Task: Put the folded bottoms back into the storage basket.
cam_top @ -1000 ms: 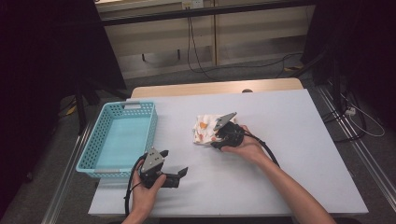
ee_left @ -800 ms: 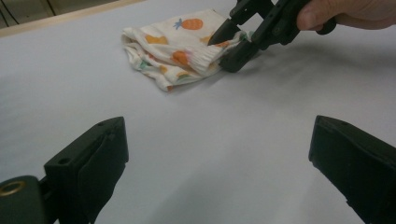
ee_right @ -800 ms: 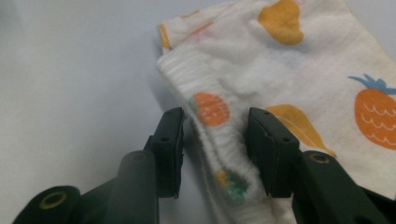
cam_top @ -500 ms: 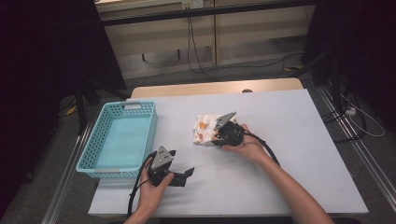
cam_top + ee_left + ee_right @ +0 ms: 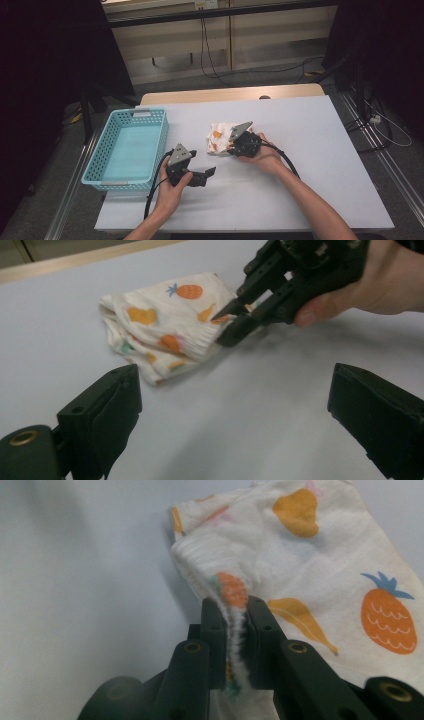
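A white cloth (image 5: 218, 135) printed with orange fruit lies crumpled at the table's middle. In the right gripper view, my right gripper (image 5: 235, 617) is shut on the cloth's (image 5: 320, 560) ribbed edge, which stands up between the jaws. In the high view that gripper (image 5: 232, 146) sits at the cloth's near right corner. My left gripper (image 5: 208, 174) hovers low over the table, a short way in front and left of the cloth. The left gripper view has its jaws wide apart, so my left gripper (image 5: 235, 420) is open and holds nothing, facing the cloth (image 5: 160, 325) and the right gripper (image 5: 231, 324).
A light blue plastic basket (image 5: 161, 145) stands at the table's left side, with nothing inside that I can see. Bare white table (image 5: 320, 150) stretches to the right and front. Cables trail from both grippers toward the near edge.
My left gripper has moved right, away from the basket's corner and toward the cloth. The right gripper has stayed in place, shut on the cloth.
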A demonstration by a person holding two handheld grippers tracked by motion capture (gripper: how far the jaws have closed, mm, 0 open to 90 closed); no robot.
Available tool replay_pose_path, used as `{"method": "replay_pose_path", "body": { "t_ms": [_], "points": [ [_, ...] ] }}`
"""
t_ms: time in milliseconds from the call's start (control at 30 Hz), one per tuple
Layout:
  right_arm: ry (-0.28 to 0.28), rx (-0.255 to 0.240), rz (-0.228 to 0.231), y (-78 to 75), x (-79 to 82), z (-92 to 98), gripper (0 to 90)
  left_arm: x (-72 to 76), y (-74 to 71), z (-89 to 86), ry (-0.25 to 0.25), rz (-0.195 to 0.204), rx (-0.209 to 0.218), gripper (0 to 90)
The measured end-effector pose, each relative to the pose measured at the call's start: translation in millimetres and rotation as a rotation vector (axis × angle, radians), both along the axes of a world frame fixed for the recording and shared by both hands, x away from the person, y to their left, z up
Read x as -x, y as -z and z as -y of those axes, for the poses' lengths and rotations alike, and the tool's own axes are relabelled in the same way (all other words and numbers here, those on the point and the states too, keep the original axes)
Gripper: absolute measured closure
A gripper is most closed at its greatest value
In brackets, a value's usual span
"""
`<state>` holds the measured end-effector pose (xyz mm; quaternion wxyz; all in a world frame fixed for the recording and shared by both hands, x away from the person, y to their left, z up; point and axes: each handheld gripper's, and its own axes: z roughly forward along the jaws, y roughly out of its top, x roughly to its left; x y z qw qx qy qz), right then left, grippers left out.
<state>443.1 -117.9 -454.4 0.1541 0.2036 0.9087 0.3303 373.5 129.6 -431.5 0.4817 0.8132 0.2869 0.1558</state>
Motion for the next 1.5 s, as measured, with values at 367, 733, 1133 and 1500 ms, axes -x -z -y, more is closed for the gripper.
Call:
{"method": "replay_pose_path", "body": {
  "t_ms": [367, 733, 1133, 1500],
  "points": [
    [-0.003, -0.016, -0.026, -3.8, 3.3, 4.4, 82.3, -28.0, -4.6, 19.5, -0.044, 0.024, -0.017, 7.2],
    [-0.023, -0.028, -0.040, -9.8, 17.1, 5.1, 82.3, -61.4, 2.7, 25.0, -0.081, 0.027, -0.061, 11.2],
    [-0.031, -0.030, -0.048, -11.6, 27.9, 5.0, 82.3, -98.1, 10.9, 31.7, -0.139, -0.006, -0.103, 11.0],
    [-0.047, -0.040, -0.049, -12.6, 35.7, 4.9, 82.3, -117.9, 19.6, 46.5, -0.136, -0.090, -0.078, 32.4]
  ]
}}
